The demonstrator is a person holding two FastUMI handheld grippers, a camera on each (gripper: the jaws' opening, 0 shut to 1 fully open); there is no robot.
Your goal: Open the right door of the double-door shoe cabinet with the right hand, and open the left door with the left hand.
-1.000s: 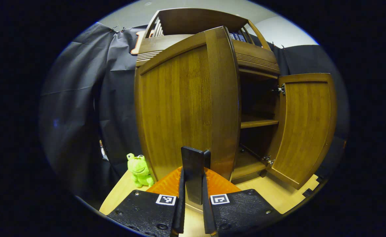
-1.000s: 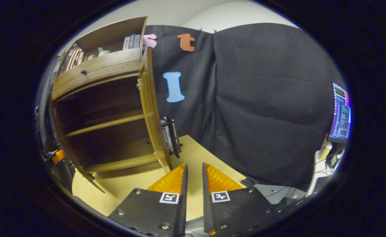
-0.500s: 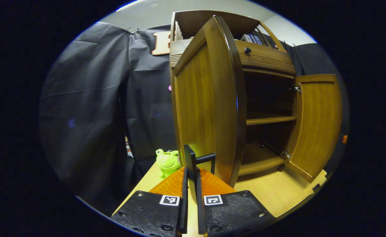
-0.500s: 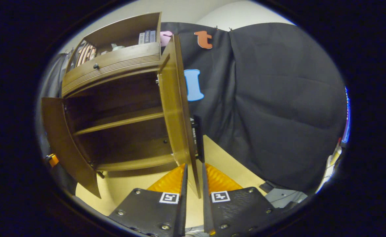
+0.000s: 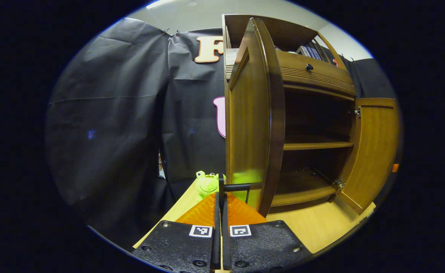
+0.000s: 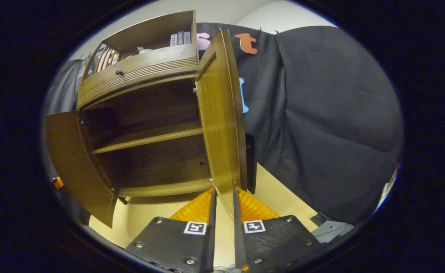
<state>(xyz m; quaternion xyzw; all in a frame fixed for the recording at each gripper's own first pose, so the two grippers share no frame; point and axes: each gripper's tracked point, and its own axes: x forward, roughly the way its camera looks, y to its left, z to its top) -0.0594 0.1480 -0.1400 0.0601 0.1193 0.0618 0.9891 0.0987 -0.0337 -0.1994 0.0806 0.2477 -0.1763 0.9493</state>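
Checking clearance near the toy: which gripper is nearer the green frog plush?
Left. The left gripper sits just in front of the green frog plush, shut on the left door's handle. The right gripper is at the right door.

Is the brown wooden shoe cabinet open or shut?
Open: both brown wooden cabinet doors stand swung out, showing the shelf inside.

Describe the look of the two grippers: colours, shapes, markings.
Both are alike. The left gripper has two flat black textured plates with screws, each bearing a small black-and-white square marker, and orange ribbed fingers tapering forward like a wedge. The right gripper has the same black plates, markers and orange ribbed fingers.
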